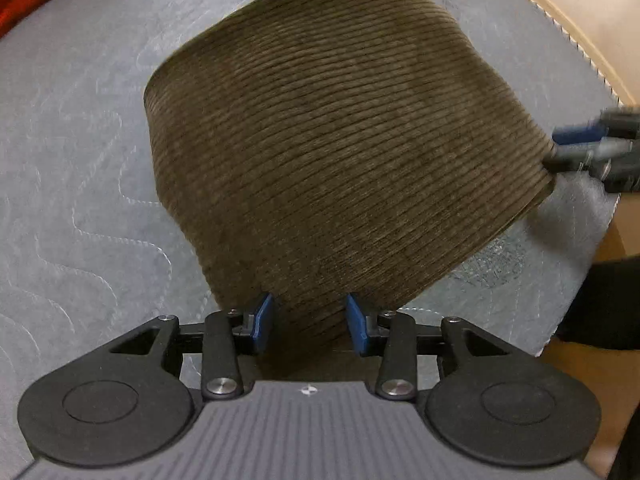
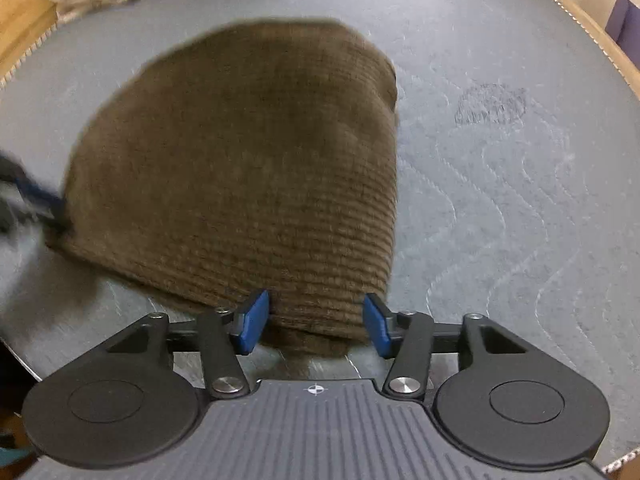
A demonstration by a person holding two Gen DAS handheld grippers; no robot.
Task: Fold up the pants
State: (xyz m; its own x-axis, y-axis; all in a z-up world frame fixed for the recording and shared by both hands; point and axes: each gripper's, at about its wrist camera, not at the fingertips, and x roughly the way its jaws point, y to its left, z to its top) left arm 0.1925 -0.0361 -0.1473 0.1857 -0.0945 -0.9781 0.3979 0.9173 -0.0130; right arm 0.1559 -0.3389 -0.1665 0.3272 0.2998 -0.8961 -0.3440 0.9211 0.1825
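One grey quilted mat (image 1: 80, 160) bears the folded brown corduroy pants (image 1: 340, 140) at its middle, no legible writing anywhere, while at six o'clock the left gripper (image 1: 310, 322) and right gripper (image 2: 316, 326) straddle the near edge, blue pads released.

Both claws (image 1: 309, 322) (image 2: 316, 322) seemingly parted, pointing down.

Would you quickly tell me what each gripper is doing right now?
Left gripper: open, astride the edge of the folded pants.
Right gripper: open, astride the pants' near edge, not pinching.
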